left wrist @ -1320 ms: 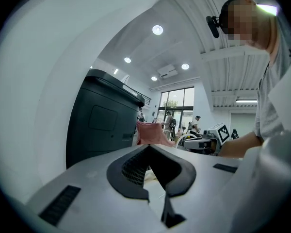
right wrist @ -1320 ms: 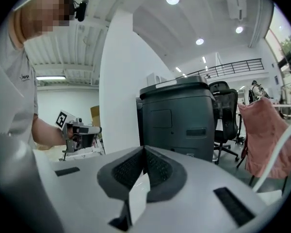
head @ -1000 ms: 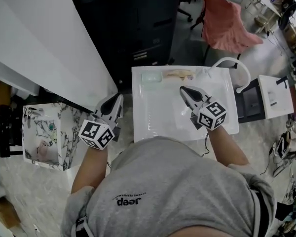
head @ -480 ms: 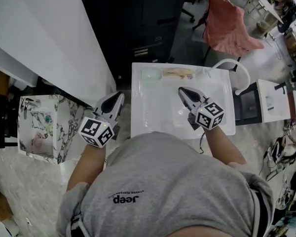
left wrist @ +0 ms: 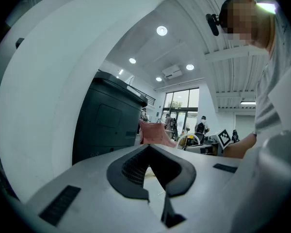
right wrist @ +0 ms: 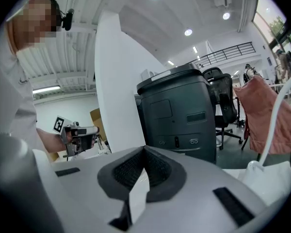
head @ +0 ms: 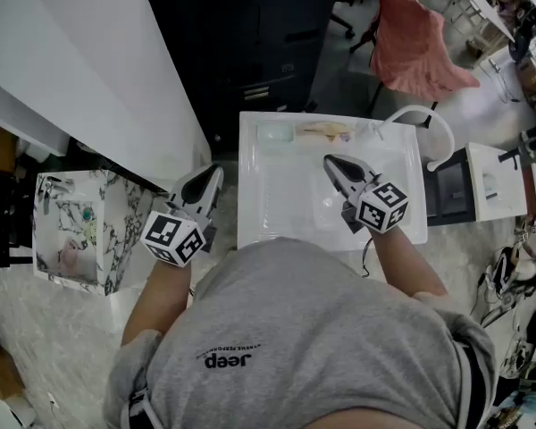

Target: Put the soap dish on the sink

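A pale green soap dish [head: 274,133] lies on the back ledge of the white sink [head: 277,213], left of a beige oblong item [head: 324,131]. My right gripper [head: 332,164] hovers over the basin with its jaws shut and nothing in them, its tip short of the back ledge. In the right gripper view the closed tips [right wrist: 145,150] point towards a black cabinet [right wrist: 179,115]. My left gripper [head: 210,175] is held left of the sink, outside it, shut and empty. Its tips [left wrist: 149,147] point level past the sink.
A white arched faucet [head: 426,117] stands at the sink's back right corner. Behind the sink are the black cabinet [head: 241,34] and a chair draped in pink cloth [head: 415,43]. A white wall panel [head: 89,70] runs at the left, with a marbled box [head: 71,231] below it.
The head view has shifted slightly. Both grippers stay where they were, still shut.
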A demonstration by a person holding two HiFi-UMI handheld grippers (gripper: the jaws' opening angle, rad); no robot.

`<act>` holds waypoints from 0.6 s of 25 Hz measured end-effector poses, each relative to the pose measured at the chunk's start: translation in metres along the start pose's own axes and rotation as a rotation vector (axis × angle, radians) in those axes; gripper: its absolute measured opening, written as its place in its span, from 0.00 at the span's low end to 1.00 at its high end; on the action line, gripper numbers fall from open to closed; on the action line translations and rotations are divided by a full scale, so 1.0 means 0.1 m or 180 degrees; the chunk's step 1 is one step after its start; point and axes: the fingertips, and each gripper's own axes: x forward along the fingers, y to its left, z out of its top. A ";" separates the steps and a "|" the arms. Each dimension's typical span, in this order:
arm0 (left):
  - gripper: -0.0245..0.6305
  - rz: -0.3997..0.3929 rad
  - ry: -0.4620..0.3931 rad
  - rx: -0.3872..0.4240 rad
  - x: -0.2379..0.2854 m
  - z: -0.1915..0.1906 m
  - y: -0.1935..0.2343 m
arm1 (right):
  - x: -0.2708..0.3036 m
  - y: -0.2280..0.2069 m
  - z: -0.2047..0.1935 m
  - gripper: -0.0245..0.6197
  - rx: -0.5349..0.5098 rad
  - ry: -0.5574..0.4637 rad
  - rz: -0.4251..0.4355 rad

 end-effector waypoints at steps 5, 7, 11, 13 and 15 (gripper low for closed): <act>0.06 0.0005 -0.0016 -0.0001 0.00 0.02 0.01 | 0.01 0.04 0.00 0.13 -0.0089 0.0035 0.0042; 0.06 0.0003 -0.0021 -0.0001 0.00 0.02 0.01 | 0.01 0.06 -0.01 0.13 -0.0110 0.0046 0.0046; 0.06 0.0007 -0.0027 -0.0011 0.00 0.03 0.02 | 0.01 0.06 0.01 0.13 -0.0119 0.0046 0.0059; 0.06 0.0008 -0.0028 -0.0013 0.00 0.03 0.01 | 0.01 0.06 0.02 0.13 -0.0126 0.0043 0.0062; 0.06 0.0011 -0.0030 -0.0012 0.01 0.02 0.01 | 0.00 0.06 0.02 0.13 -0.0127 0.0037 0.0068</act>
